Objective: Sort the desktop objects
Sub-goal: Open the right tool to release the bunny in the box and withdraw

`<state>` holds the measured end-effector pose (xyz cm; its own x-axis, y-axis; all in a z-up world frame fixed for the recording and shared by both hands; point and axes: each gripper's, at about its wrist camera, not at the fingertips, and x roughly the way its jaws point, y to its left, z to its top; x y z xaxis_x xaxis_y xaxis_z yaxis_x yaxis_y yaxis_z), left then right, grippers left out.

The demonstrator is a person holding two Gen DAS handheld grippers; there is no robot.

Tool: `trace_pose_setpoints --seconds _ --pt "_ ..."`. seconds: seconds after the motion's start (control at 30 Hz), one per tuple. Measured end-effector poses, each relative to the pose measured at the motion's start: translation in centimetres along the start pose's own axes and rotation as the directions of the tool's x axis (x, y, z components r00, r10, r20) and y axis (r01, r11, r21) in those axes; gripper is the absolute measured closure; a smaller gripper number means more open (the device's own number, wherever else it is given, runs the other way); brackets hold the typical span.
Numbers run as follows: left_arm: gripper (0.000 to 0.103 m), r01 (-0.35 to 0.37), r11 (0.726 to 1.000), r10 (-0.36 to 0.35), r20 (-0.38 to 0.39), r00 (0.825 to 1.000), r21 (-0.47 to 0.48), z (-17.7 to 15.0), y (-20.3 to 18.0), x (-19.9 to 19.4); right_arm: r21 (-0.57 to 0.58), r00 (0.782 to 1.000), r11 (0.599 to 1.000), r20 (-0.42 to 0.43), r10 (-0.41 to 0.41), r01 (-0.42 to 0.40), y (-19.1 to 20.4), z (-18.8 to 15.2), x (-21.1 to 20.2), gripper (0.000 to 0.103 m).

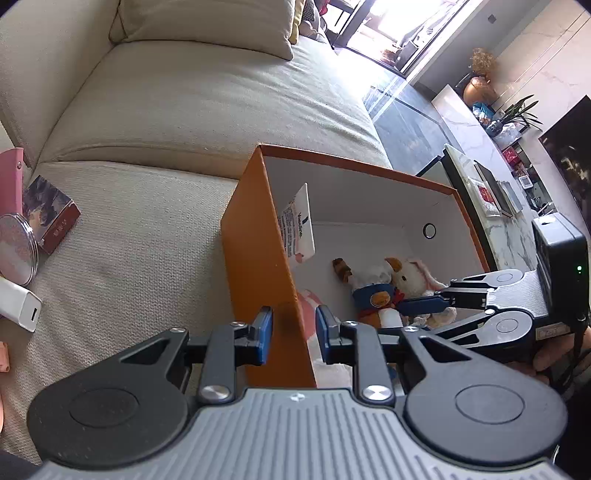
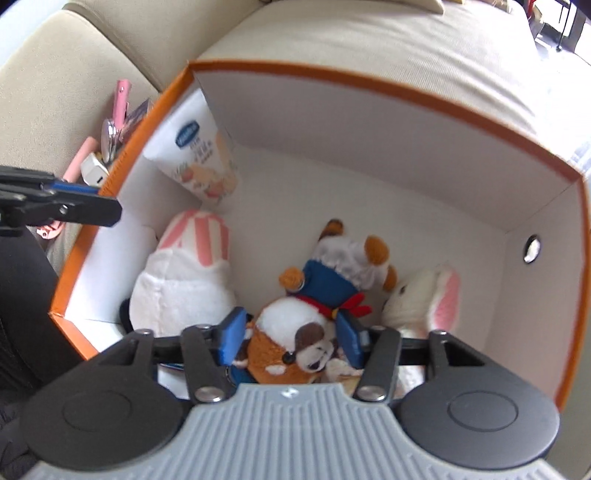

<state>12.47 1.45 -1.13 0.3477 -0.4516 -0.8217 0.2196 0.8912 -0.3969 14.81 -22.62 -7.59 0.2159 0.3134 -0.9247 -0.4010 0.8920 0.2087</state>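
An orange box (image 1: 258, 251) with a white inside stands on the sofa. My left gripper (image 1: 293, 334) straddles its near left wall, jaws apart and not touching it. My right gripper (image 2: 291, 336) is inside the box (image 2: 369, 86) with its blue pads on either side of a brown-and-white plush dog (image 2: 295, 332) in a blue outfit; the pads look slack. It also shows in the left wrist view (image 1: 421, 306) over the dog (image 1: 373, 291). A white bunny plush (image 2: 424, 295), a striped white plush (image 2: 188, 273) and a Vaseline tube (image 2: 199, 162) lie in the box.
On the sofa seat left of the box lie a round silver compact (image 1: 16, 251), a small dark red box (image 1: 51, 214), a white charger (image 1: 20, 304) and a pink case (image 1: 13, 173). A cushion (image 1: 207, 22) sits at the back. A marble counter (image 1: 480, 155) stands to the right.
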Motion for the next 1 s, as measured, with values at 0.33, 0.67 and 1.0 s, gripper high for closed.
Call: trace_pose_setpoints --seconds 0.33,0.67,1.0 --pt "0.075 -0.002 1.000 0.002 -0.008 1.000 0.016 0.0 -0.4 0.3 -0.164 0.997 0.985 -0.046 0.057 -0.063 2.0 0.1 -0.1 0.063" --pt "0.075 -0.001 1.000 0.001 -0.001 1.000 0.014 0.0 -0.1 -0.2 -0.228 0.999 0.974 -0.052 -0.013 0.001 3.0 -0.1 -0.4 0.055" --pt "0.075 0.005 1.000 -0.005 0.000 1.000 0.017 0.0 -0.1 -0.3 -0.104 0.988 0.983 -0.012 -0.154 0.152 -0.6 -0.5 -3.6 0.041"
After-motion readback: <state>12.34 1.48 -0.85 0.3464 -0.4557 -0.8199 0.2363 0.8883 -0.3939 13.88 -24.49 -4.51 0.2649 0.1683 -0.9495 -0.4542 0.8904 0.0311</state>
